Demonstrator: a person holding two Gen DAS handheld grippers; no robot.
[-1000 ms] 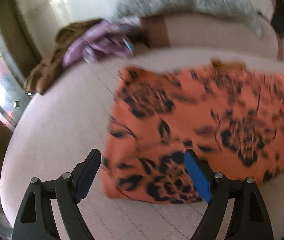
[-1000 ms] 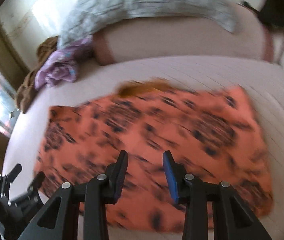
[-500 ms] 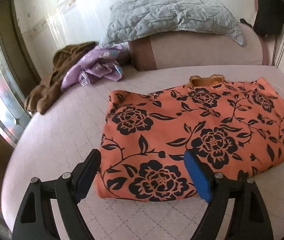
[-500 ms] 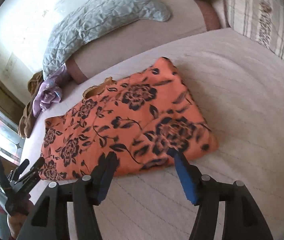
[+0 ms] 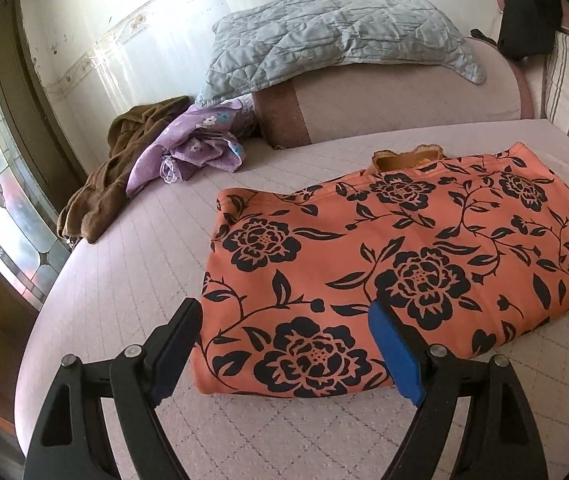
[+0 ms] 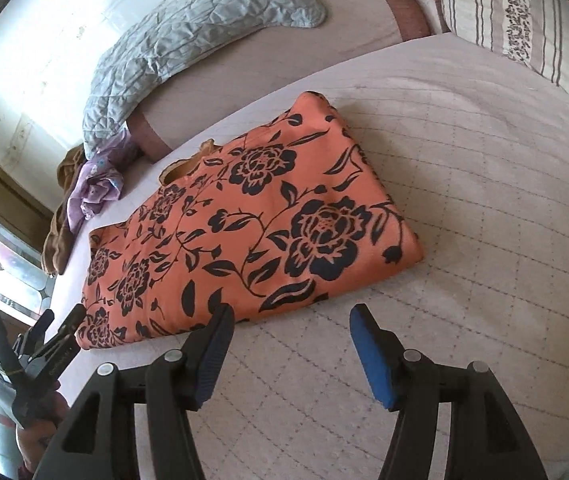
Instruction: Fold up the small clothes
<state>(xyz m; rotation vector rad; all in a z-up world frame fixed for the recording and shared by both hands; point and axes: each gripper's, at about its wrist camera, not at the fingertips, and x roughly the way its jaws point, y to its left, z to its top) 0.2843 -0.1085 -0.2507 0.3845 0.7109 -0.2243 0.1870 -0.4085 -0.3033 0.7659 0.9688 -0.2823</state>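
Two views. Left wrist: left gripper (image 5: 280, 342) is hovering with fingers spread, pinching nothing; folded orange floral cloth (image 5: 396, 264) is lying on the bed (image 5: 132, 280), its near corner showing between the fingers. Purple cloth (image 5: 196, 148) is sitting far ahead-left. Right wrist: right gripper (image 6: 288, 344) fingers are standing apart, empty; cloth (image 6: 244, 220) is lying just ahead, mostly ahead-left of the fingers.

Two downward claw-mounted views, shared orange garment (image 5: 384, 256)
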